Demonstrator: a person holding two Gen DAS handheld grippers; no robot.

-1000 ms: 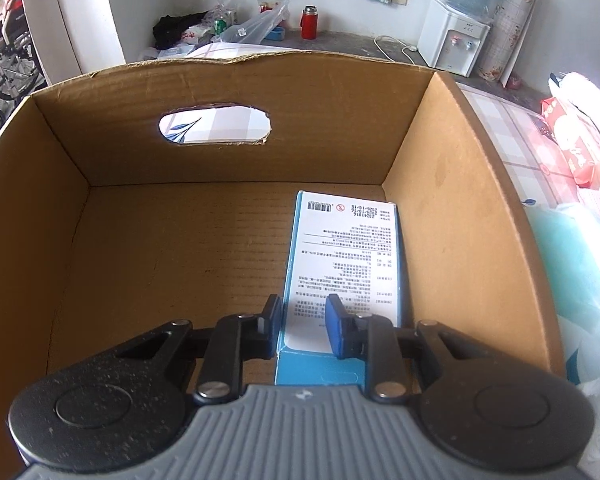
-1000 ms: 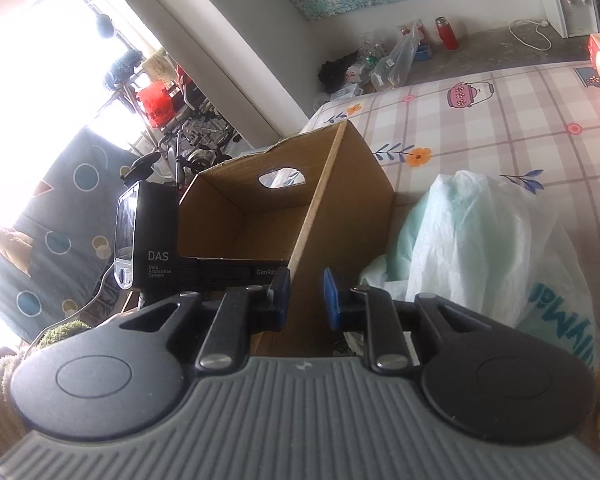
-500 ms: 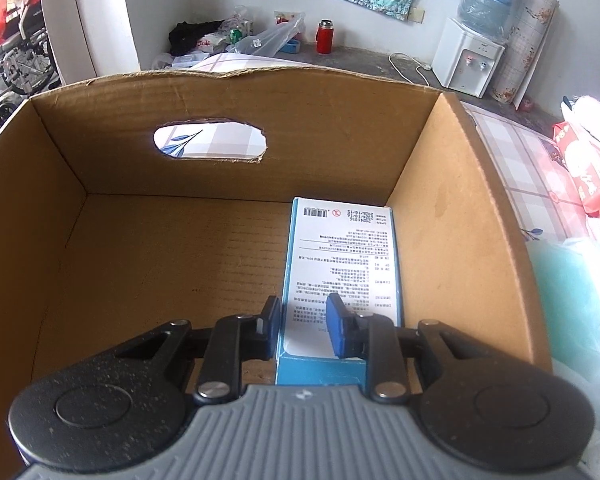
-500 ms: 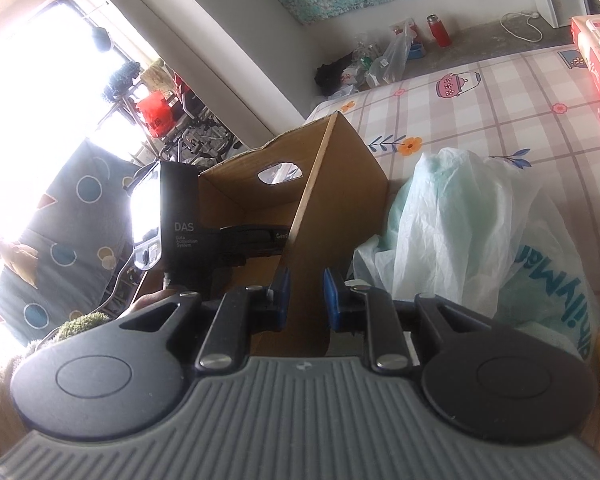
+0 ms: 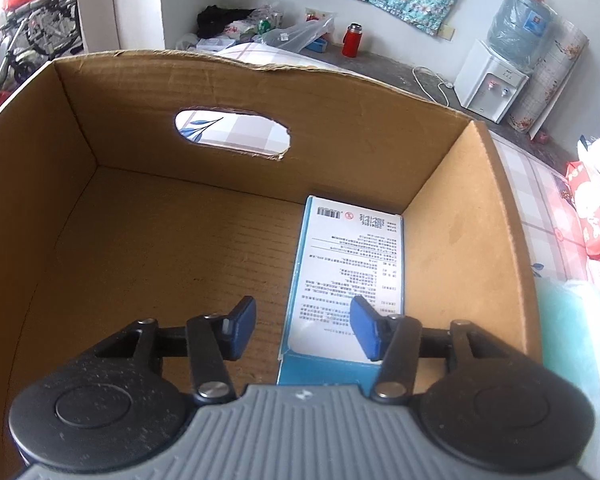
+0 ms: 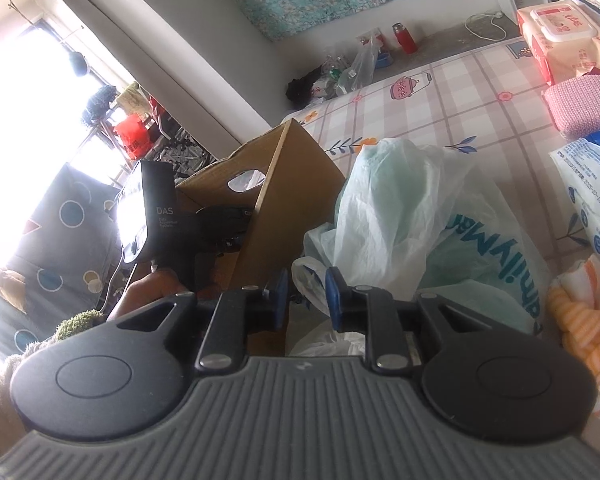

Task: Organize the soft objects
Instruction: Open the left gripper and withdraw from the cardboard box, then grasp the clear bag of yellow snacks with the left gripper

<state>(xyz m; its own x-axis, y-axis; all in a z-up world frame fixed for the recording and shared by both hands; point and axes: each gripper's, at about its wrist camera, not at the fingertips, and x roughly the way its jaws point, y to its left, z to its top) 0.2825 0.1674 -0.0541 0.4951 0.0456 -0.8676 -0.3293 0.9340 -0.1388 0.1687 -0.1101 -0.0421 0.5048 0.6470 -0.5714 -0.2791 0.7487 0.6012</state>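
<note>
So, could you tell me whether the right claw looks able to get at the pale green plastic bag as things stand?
Probably yes: the right claw points straight at the plastic bag, with nothing between them. Its jaws are opening but are still narrow.

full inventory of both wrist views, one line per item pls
cardboard box: 1, brown, on the bed, oval handle hole in far wall
flat pack: 1, blue and white, printed, lying on box floor by the right wall
plastic bag: 1, pale green-white, on the bed beside the box
wet-wipe pack: 1, red-orange, far right on the bed
knitted pad: 1, pink, near the wipes
white printed pack: 1, white-blue, right edge
striped cloth: 1, orange-white, lower right
red flask: 1, on the floor by the wall
water dispenser: 1, white, far corner
left gripper: jaws opening, above the pack, not touching it
right gripper: jaws opening from a narrow gap, nothing between them
</note>
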